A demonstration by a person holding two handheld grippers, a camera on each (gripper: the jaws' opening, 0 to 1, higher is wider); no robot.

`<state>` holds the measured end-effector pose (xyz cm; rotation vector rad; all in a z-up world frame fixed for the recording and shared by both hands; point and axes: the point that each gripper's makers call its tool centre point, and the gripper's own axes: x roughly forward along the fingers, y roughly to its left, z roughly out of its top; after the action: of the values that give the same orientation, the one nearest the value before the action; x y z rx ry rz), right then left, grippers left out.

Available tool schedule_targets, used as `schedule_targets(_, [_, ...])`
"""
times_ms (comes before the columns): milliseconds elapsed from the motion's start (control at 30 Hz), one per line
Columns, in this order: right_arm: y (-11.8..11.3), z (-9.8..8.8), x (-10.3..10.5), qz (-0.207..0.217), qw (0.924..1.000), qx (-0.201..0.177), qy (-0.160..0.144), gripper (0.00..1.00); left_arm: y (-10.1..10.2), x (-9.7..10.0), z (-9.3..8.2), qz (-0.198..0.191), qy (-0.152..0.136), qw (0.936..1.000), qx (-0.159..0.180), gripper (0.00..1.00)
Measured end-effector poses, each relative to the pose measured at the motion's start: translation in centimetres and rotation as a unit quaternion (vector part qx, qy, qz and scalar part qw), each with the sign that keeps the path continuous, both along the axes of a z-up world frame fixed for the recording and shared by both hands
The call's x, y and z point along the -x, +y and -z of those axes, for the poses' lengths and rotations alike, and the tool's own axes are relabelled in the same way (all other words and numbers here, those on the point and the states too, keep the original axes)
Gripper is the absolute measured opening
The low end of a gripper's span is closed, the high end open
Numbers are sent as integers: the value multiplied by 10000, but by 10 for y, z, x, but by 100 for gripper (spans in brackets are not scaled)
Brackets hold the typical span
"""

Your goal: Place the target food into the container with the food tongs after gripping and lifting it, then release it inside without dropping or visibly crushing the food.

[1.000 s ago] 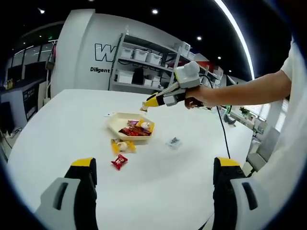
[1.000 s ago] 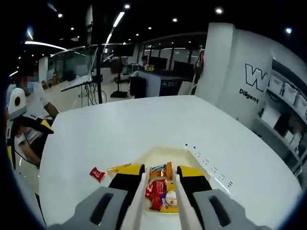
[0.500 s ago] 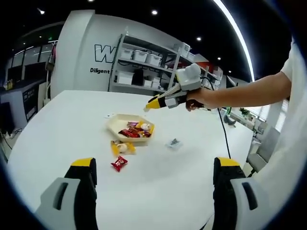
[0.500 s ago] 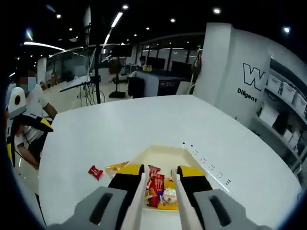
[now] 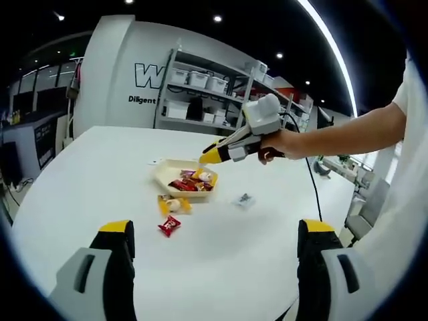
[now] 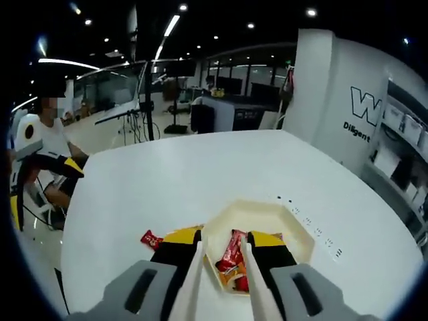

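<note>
Currently, the right gripper (image 6: pixel 222 251) hangs over the container (image 6: pixel 294 227), tongs (image 6: pixel 194 281) spread and empty. Wrapped snacks (image 5: pixel 190 181) lie inside. The left gripper (image 5: pixel 212 231) is spread wide.

bright ceiling spotlights, dark ceiling, strong fisheye edge warp, mild blur

Open-plan office / robotics lab w/ a dark ceiling and recessed spot lights (image 5: pixel 217 19). Big white desk (image 5: pixel 100 180) in the middle. Behind it a curved white wall w/ lettering (image 5: pixel 142 99) ("Diligent" readable), plus metal shelving (image 5: pixel 200 93) stacked w/ white storage bins. Far side: glass partitions (image 6: pixel 114 83), workstations w/ monitors (image 6: pixel 231 114), stands on the floor (image 6: pixel 130 127), a seated person (image 6: pixel 50 144) at left.
</note>
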<state>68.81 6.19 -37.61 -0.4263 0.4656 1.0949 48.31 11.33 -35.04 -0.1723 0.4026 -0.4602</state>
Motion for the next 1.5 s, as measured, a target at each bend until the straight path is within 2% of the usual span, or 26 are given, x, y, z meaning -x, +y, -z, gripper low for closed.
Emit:
schedule_targets(367, [34,33,41,-607,9976,193,252,24,2,7,3,-33,45,10000,10,98])
schedule_targets(533, [47,42,58,-720,9966,188,357,24,6,9,3,-50,54,10000,5,98])
schedule_targets(967, [65,66,82,-762,9948,223,637,24,12,11,3,-88,104,9999,-15,98])
schedule_targets(1233, [74,78,88,-712,9942,216,783,24,16,14,6,-89,167,9998,-24,98])
schedule_targets(1500, [80,88,88,-671,9941,374,765,25,20,15,9,-119,196,9997,-13,98])
